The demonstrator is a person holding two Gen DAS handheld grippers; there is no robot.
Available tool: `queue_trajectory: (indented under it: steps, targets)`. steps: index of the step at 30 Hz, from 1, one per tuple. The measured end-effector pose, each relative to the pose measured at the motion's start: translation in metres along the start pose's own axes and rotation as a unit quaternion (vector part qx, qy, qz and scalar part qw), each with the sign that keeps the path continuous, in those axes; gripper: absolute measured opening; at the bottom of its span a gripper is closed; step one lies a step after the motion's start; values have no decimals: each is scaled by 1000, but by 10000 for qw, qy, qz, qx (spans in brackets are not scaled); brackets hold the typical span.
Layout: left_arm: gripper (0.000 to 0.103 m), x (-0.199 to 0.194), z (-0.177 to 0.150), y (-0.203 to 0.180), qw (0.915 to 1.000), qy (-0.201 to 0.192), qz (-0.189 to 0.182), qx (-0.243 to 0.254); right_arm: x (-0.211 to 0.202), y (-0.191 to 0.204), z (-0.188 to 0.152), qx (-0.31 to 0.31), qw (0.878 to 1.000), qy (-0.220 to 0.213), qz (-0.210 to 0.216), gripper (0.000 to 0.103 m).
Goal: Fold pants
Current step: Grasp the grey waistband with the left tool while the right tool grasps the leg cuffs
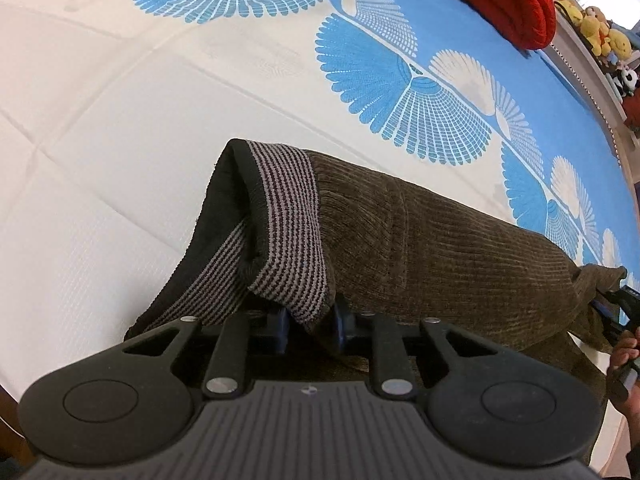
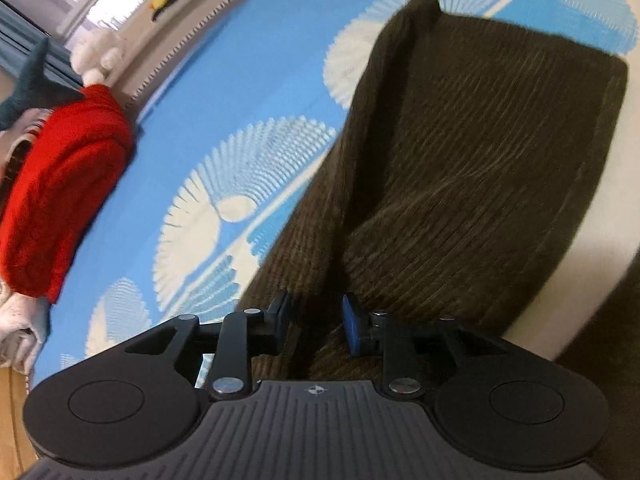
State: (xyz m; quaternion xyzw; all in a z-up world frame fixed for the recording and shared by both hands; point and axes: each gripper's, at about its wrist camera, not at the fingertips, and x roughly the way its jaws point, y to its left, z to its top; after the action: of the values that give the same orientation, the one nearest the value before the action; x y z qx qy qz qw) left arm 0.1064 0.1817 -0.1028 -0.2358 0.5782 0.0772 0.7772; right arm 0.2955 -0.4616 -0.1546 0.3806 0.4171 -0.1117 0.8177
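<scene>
Both grippers work the pants (image 1: 420, 240): left gripper (image 1: 312, 322) pinches the striped waistband (image 1: 288, 216) to anchor it; right gripper (image 2: 316, 320) stands apart, straddling cloth unpressed.

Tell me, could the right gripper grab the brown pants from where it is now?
Probably yes. The right gripper already sits over the brown pants with its blue pads either side of a ridge of cloth, and nothing lies between them.
</scene>
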Motion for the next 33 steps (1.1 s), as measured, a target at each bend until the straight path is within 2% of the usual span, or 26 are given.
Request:
queue_trajectory:
  steps: [3, 4, 5, 11, 13, 16, 19, 21, 23, 24, 26, 28, 29, 30, 32, 33]
  targets:
    - [24, -2, 2, 1, 10000, -3, -23, -24, 4, 0, 1, 17, 10000, -50, 66, 29]
    - [24, -3, 4, 1, 10000, -17, -22, -20, 3, 1, 1, -17, 9999, -81, 115, 19]
    - [24, -4, 4, 1, 10000, -34, -23, -25, 1, 2, 2, -63, 9997, -102, 190, 5]
    - [21, -18, 7, 1, 9996, -265, -69, -120, -44, 8, 6, -294, 9977, -459, 412, 2]
    - [20, -26, 5, 4, 9991, -363, -134, -181, -69, 7, 6, -445, 9964, -515, 512, 2]
    - [18, -46, -2, 6, 9977, -655, -151, -59, -114, 2, 3, -762, 9948, -497, 449, 2]
    - [17, -70, -9, 11, 9949, -991, -118, 158, -167, -5, -18, -1086, 9924, -496, 302, 2]
    - [16, -82, -14, 19, 9941, -1050, -128, 230, -204, -11, -45, -1464, 9875, -554, 195, 2]
    - [16, -85, -18, 28, 9948, -966, -32, 310, -230, -24, -78, -1746, 9832, -535, 48, 2]
    - [16, -84, -19, 32, 9957, -862, 25, 323, -237, -37, -95, -1763, 9835, -390, -48, 2]
    - [16, -76, -17, 42, 9980, -573, 94, 263, -232, -64, -120, -1587, 9869, 130, -277, 3]
    - [17, -68, -14, 49, 9992, -340, 108, 159, -214, -96, -133, -1452, 9837, 933, -504, 3]
    - [17, -62, -13, 51, 9998, -187, 67, 52, -212, -109, -133, -1351, 9832, 1008, -701, 4]
    - [18, -59, -12, 53, 9999, -123, 105, 16, -217, -119, -124, -1221, 9858, 840, -789, 4]
    - [20, -59, -11, 50, 9997, -146, 168, 30, -232, -128, -98, -1051, 9914, 373, -681, 8]
    - [25, -58, -10, 49, 9997, -148, 169, 21, -238, -131, -83, -951, 9936, 137, -601, 8]
